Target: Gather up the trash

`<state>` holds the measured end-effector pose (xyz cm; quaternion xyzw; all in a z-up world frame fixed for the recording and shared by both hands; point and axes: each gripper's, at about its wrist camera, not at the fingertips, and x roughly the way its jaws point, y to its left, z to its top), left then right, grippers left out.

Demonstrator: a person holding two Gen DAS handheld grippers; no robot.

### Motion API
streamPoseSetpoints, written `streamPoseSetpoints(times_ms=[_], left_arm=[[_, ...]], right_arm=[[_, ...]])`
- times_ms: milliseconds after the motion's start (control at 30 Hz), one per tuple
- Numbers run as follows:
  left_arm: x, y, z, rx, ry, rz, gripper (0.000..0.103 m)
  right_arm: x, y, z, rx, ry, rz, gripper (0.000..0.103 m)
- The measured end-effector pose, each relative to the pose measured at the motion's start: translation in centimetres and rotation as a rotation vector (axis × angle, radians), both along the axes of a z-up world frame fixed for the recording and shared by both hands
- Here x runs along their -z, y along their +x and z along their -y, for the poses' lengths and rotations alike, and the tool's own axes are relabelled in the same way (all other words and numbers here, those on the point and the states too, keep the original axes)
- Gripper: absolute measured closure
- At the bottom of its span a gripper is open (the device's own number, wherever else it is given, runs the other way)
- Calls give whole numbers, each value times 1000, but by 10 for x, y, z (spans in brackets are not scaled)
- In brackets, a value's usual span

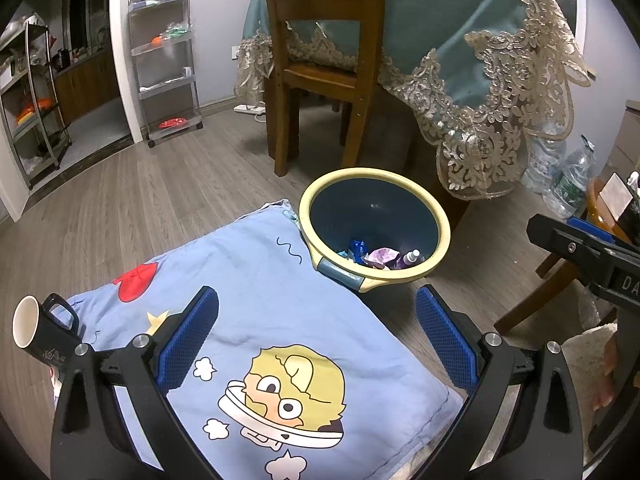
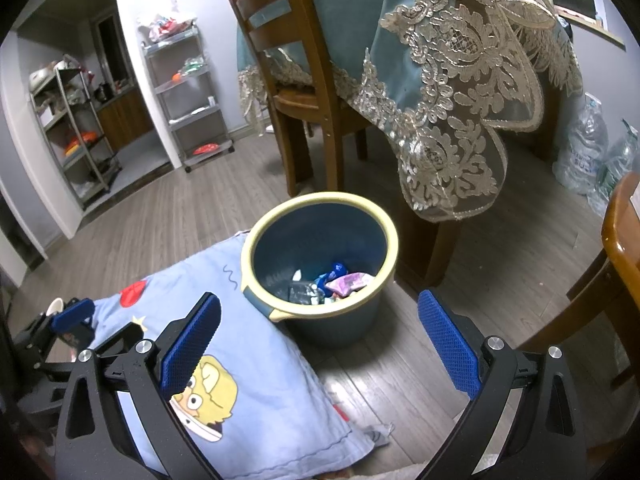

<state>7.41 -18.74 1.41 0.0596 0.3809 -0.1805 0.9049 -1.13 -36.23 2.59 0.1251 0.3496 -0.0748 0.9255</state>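
A blue trash bin with a cream rim stands on the wood floor beside a light-blue cartoon pillow. Inside lie several pieces of trash: a purple wrapper, blue wrappers and a small spray bottle. My left gripper hangs open over the pillow, short of the bin, with nothing between its fingers. My right gripper is open and empty too, just in front of the bin. A dark mug lies on the pillow's left edge.
A wooden chair and a table under a blue lace-edged cloth stand behind the bin. Plastic water bottles sit at the right. A wooden stool is at far right, wheeled shelf carts at the left wall.
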Motion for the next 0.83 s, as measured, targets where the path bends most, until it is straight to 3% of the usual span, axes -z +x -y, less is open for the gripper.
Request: streamPoseSetpoints(times_ms=[400,833], left_arm=[[-1,-3,3,30,10,15,6],[2,2,1,22,2,-25,6]], right_arm=[[2,0,-3,-1,2,-1,5],[4,1,-5,-3,2,-5,5]])
